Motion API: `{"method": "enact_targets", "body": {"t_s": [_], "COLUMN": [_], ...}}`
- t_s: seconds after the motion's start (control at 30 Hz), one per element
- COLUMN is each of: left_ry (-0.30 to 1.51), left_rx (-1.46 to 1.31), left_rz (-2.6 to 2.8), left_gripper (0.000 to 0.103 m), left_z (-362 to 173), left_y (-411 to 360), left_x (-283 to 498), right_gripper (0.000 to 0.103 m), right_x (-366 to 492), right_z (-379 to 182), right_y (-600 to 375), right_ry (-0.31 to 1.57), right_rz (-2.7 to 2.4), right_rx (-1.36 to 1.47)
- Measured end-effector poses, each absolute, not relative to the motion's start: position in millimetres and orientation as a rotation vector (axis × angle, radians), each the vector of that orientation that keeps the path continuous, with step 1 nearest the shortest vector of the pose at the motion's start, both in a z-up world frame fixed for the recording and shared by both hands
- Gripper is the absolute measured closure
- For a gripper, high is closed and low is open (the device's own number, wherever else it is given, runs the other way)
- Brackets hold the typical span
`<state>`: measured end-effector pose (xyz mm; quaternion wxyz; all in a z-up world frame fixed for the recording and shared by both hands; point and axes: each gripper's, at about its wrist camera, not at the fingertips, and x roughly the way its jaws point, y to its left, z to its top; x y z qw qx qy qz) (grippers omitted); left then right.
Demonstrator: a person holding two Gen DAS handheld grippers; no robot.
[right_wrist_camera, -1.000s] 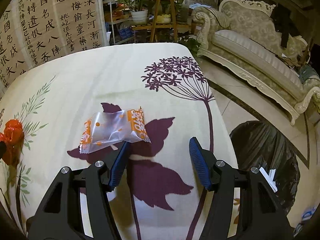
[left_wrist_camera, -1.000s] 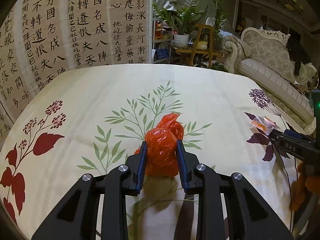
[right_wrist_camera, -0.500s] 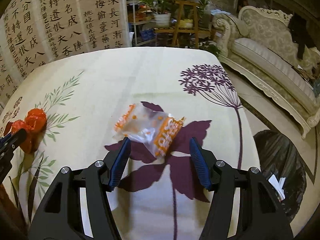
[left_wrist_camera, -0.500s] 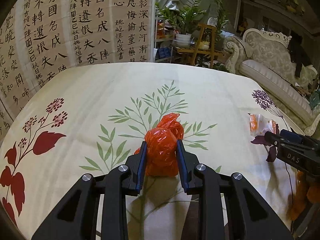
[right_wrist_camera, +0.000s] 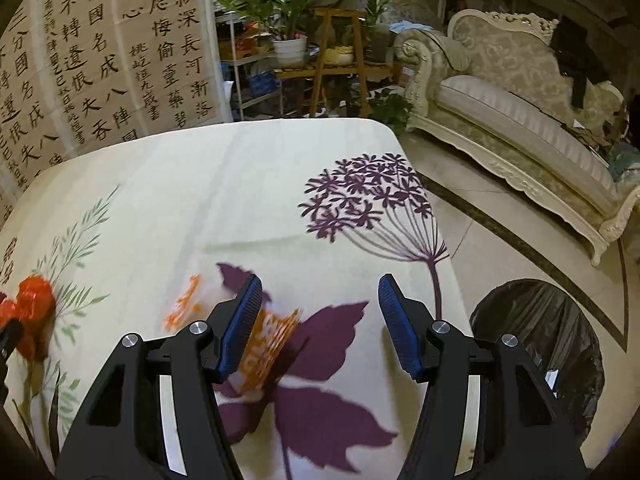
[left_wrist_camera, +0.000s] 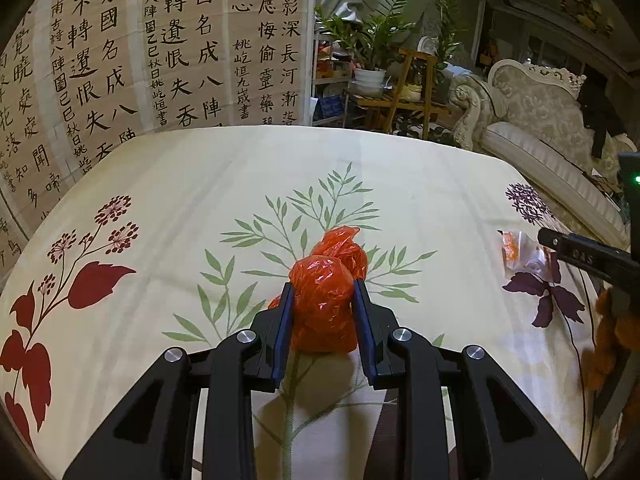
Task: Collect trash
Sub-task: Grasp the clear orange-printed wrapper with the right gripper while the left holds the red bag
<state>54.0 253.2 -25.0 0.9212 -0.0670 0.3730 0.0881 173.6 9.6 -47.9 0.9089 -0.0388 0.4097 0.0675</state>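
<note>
Calligraphy panels [left_wrist_camera: 120, 60] back the far left of the floral tablecloth [left_wrist_camera: 200, 184]. At its centre the left gripper [left_wrist_camera: 322, 308] stays clamped on the crumpled red plastic bag [left_wrist_camera: 324, 300], unchanged over the last second. Further right, the clear orange-printed wrapper [right_wrist_camera: 260, 344] has slid from ahead of the right gripper [right_wrist_camera: 320, 320] to lie against and partly under its left finger [right_wrist_camera: 240, 320]; the jaws stand wide apart, holding nothing. It probably needs re-centring before closing. Far right, the black bin bag [right_wrist_camera: 540, 340] waits on the floor.
</note>
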Motion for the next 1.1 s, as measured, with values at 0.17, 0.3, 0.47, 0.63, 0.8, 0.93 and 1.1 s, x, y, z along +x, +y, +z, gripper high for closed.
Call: {"method": "enact_targets", "body": {"t_s": [0.17, 0.3, 0.47, 0.63, 0.8, 0.93, 1.1], "left_ry": [0.770, 0.770, 0.764, 0.739, 0.729, 0.730, 0.738], "left_rx": [-0.139, -0.138, -0.140, -0.135, -0.118, -0.110, -0.114], "left_rz": [0.180, 0.180, 0.178, 0.195, 0.227, 0.254, 0.265], "left_gripper": [0.074, 0.074, 0.074, 0.074, 0.074, 0.074, 0.074], "left_z": [-25.4, -25.2, -22.6, -15.2, -12.7, -14.3, -18.2], "left_y": [252.3, 250.8, 250.5, 251.8, 255.7, 260.8, 264.8], "left_x": [55.4, 55.3, 52.5, 50.2, 50.7, 52.2, 55.3], "right_gripper": [0.044, 0.044, 0.044, 0.044, 0.042, 0.042, 0.042], "right_x": [173.2, 155.9, 143.2, 138.5, 139.7, 144.8, 149.3], "right_z": [-54.0, -53.5, -50.5, -40.8, -39.4, -44.4, -54.5], "right_y": [5.1, 6.6, 9.2, 14.9, 31.5, 48.6, 58.9], "right_ry": [0.885, 0.890, 0.882, 0.850, 0.854, 0.866, 0.900], "right_rz": [0.118, 0.143, 0.158, 0.176, 0.222, 0.242, 0.229], "right_rx": [-0.086, -0.100, -0.098, -0.066, -0.050, -0.062, -0.092]}}
